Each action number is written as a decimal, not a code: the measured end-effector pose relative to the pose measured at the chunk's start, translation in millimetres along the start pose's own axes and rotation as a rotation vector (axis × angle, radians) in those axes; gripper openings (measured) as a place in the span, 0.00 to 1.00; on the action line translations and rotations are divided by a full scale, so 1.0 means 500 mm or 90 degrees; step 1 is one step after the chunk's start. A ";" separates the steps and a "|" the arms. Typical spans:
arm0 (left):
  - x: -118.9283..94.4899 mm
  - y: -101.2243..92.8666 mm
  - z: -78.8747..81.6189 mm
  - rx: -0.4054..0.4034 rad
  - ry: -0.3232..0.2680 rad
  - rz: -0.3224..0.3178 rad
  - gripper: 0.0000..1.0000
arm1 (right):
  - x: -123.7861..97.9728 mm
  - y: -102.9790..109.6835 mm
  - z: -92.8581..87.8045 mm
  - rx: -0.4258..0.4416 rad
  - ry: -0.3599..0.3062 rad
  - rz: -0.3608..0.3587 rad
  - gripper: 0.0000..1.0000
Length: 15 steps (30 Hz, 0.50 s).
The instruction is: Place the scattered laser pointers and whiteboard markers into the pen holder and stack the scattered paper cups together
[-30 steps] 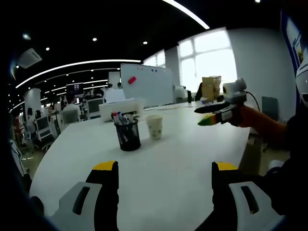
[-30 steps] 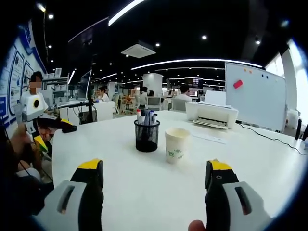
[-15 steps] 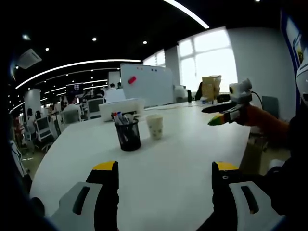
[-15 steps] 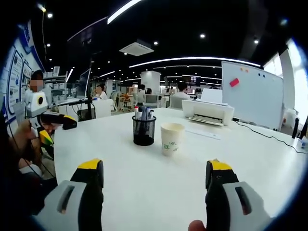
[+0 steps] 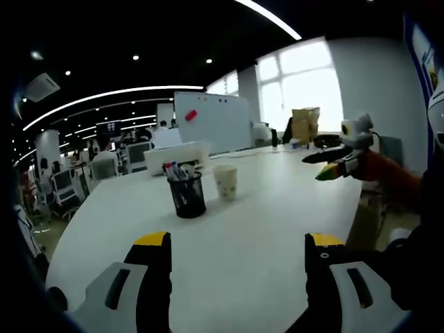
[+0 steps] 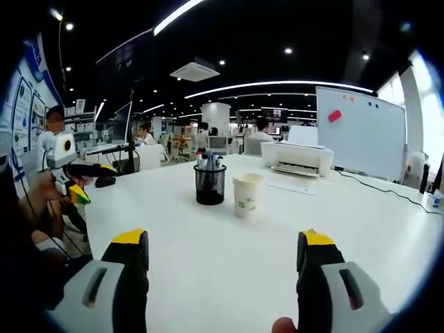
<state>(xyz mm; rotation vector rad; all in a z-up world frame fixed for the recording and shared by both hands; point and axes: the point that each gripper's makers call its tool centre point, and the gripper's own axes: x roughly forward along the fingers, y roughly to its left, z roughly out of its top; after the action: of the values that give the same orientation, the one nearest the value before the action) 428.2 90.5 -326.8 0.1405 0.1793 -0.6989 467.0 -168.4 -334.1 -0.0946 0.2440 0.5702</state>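
A black mesh pen holder (image 5: 187,196) (image 6: 209,185) stands on the white table (image 5: 263,229) (image 6: 229,257) with several markers upright in it. A paper cup stack (image 5: 225,182) (image 6: 247,195) stands just beside the holder. My left gripper (image 5: 237,241) is open over the near table, far short of both. My right gripper (image 6: 226,239) is open too, with nothing between its jaws. The right gripper (image 5: 331,166) also shows at the right of the left gripper view, held in a hand. The left gripper (image 6: 83,182) shows at the left of the right gripper view.
A white printer (image 5: 175,156) (image 6: 297,158) sits on the table behind the holder. A whiteboard (image 5: 211,121) (image 6: 361,132) stands farther back. Desks, monitors and people occupy the room beyond. A cable (image 6: 388,194) runs along the table's right side.
Both views have pulled back slightly from the holder and cup. In the left gripper view the right gripper has moved to the right; the left gripper sits a little higher in the right gripper view.
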 end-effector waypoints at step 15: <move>0.003 0.001 -0.003 0.000 0.004 0.000 0.81 | -0.045 -0.006 -0.051 0.022 0.030 -0.005 0.84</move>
<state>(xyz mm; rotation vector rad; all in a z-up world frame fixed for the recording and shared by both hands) 429.6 90.3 -328.4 0.1426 0.1846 -0.6988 445.2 -186.3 -352.8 -0.0748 0.2996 0.5566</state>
